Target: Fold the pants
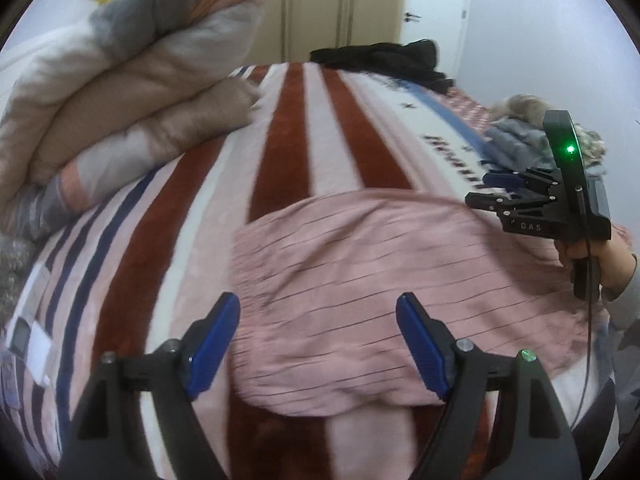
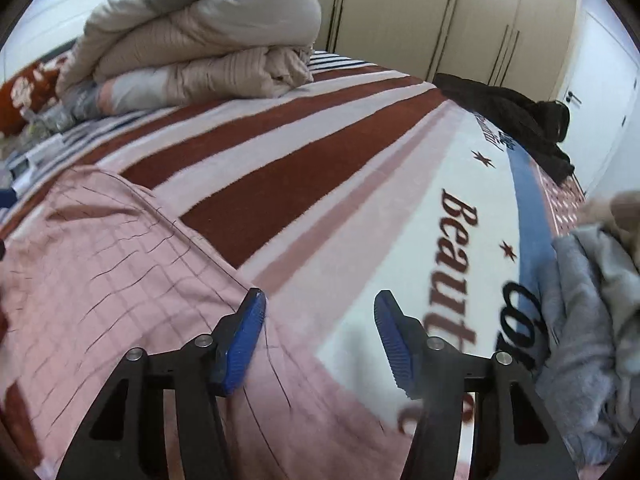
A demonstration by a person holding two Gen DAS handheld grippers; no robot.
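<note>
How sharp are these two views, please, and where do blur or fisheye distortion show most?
Left wrist view: the pink pants and striped blanket are smeared by motion blur, the left tool crisper; the stripes bow outward under dark corners. Right wrist view: the blanket lettering is streaked, the grey garment soft, the right tool sharper.

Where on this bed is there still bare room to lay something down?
The widest free patch is the striped blanket between the pink pants and the folded duvet. The lettered white band beside the pants is also bare. It is crowded at the far end under the black clothes and by the grey garment.
</note>
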